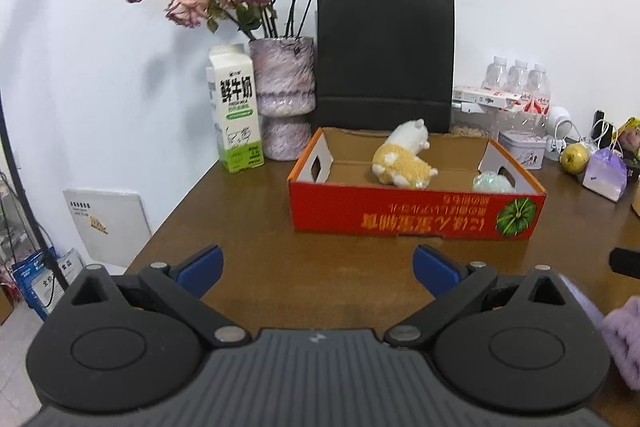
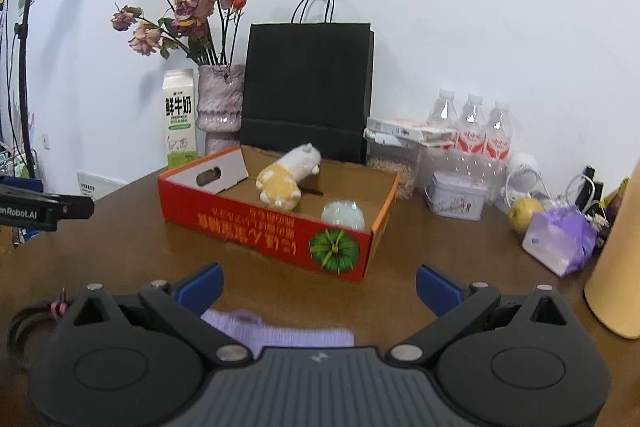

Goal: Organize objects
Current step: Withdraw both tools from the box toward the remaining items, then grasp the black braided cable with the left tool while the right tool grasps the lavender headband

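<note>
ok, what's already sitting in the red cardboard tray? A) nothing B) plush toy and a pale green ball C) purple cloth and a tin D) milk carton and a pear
B: the yellow-and-white plush toy lies inside the red tray, with the pale green ball in its near right corner. The milk carton, pear and tin stand outside it on the table.

Bare table before red box, clutter right
</note>
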